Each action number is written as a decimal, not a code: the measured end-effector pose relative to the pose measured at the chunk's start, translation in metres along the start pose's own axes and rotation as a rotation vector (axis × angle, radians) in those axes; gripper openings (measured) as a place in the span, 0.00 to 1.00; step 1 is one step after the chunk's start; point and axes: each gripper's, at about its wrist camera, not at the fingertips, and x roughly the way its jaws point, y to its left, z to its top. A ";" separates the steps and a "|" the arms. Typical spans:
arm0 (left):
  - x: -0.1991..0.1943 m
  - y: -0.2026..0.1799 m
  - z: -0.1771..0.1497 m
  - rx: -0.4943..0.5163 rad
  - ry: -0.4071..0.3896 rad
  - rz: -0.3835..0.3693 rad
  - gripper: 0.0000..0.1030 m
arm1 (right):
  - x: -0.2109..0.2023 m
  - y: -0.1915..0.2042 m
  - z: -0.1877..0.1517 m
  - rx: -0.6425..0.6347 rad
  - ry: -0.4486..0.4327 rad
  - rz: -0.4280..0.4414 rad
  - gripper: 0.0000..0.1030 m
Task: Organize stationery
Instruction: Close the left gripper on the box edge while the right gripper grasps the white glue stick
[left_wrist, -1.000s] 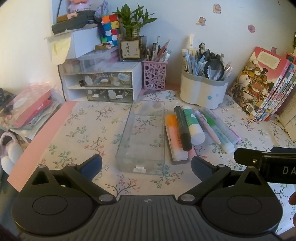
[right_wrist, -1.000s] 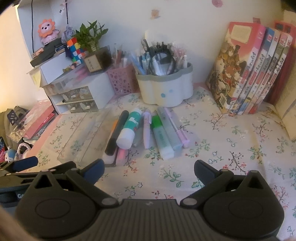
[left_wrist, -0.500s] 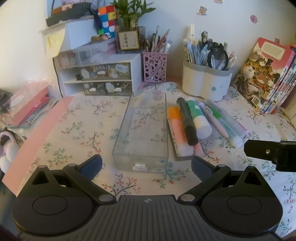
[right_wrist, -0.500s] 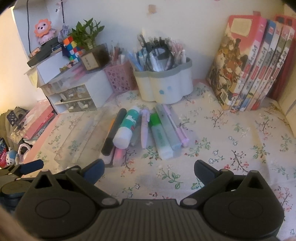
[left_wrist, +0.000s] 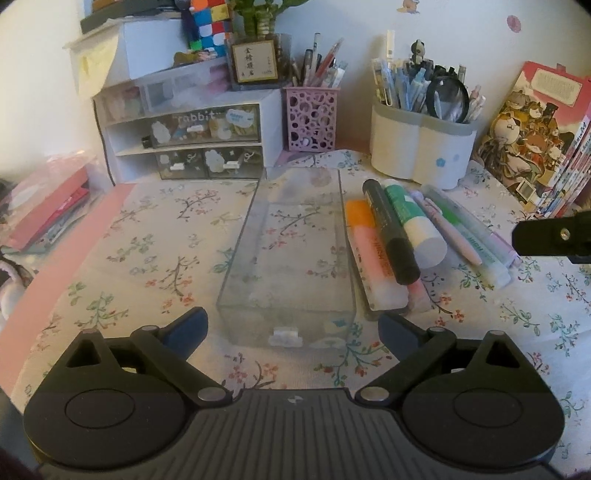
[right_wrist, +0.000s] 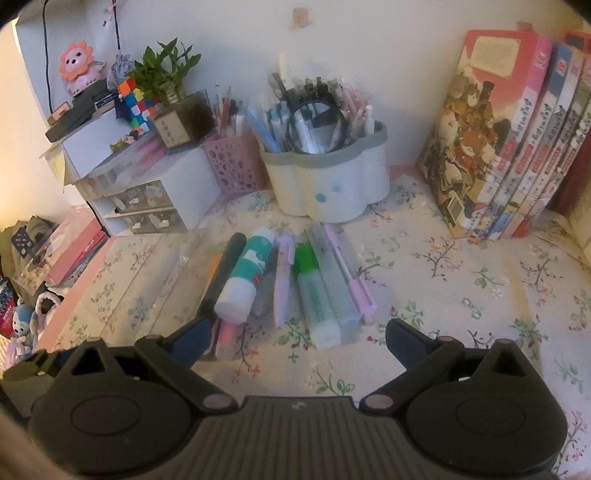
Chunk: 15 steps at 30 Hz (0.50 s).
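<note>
The left gripper (left_wrist: 293, 328) hovers low over the floral tablecloth (left_wrist: 155, 236), its jaws spread but drawing inward, with the near end of the clear plastic tray (left_wrist: 295, 258) lying between the fingertips and no pad pressing on it. The tray is empty and lies lengthwise, running away from the camera. Just beside its right wall lies a row of stationery — an orange-and-pink highlighter (left_wrist: 369, 258), a black marker (left_wrist: 389, 234) resting on top of it, a glue stick (left_wrist: 413, 221) with a teal label, a pale pink pen (left_wrist: 448, 232) and a green highlighter (left_wrist: 469, 243). The right gripper (right_wrist: 297, 338) hangs over the near ends of that same row, its jaws also apart and closing, gripping nothing. Behind stand a white pen holder (left_wrist: 421, 147) and a pink mesh cup (left_wrist: 312, 118), both full of pens.
</note>
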 end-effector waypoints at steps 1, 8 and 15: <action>0.001 0.000 0.000 0.002 -0.008 -0.003 0.91 | 0.002 0.000 0.001 0.000 0.003 0.002 0.64; 0.015 -0.002 -0.004 0.018 -0.010 0.001 0.73 | 0.015 0.000 0.007 0.005 0.024 0.033 0.40; 0.020 -0.001 -0.010 0.016 -0.061 -0.010 0.70 | 0.039 -0.002 0.023 0.090 0.075 0.149 0.15</action>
